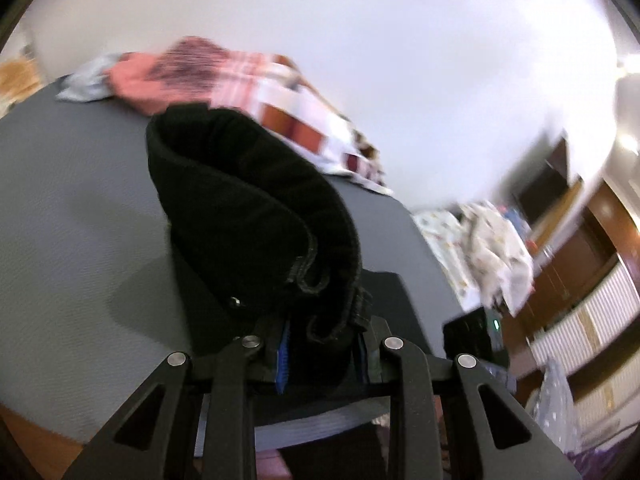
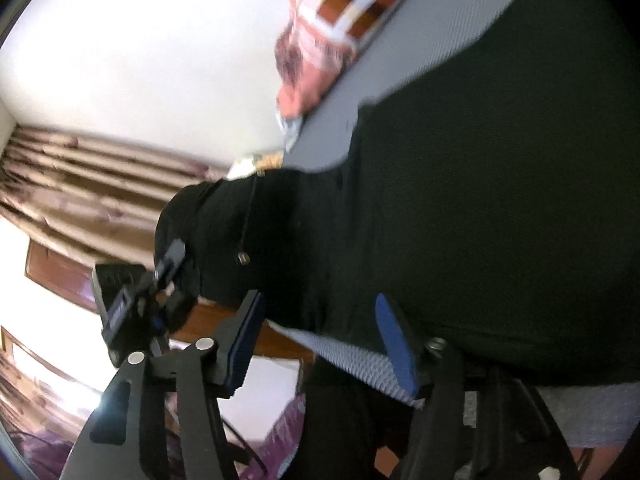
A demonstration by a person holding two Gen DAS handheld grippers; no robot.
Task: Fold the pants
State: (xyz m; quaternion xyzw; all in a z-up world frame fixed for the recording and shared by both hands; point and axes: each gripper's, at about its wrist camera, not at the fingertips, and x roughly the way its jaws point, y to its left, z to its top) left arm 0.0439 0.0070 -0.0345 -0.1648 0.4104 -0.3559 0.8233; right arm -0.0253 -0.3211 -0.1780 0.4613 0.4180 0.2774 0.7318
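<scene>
We grip the waistband of the black knit pants (image 1: 256,208) in our left tongs (image 1: 320,344), lifted off the grey counter (image 1: 72,200). Our right tongs (image 2: 320,340) gape, unclenched, at the counter's near edge, where the pants stretch away ahead of them; they are nearer the flat cloth.

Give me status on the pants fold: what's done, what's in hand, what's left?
Done: the black pants lie spread on the grey mat. In hand: the left gripper is shut on the waistband and holds it lifted off the mat. The right gripper is open at the pants' near edge, gripping nothing. Left: no finished fold shows; the lifted end isn't laid down yet.
</scene>
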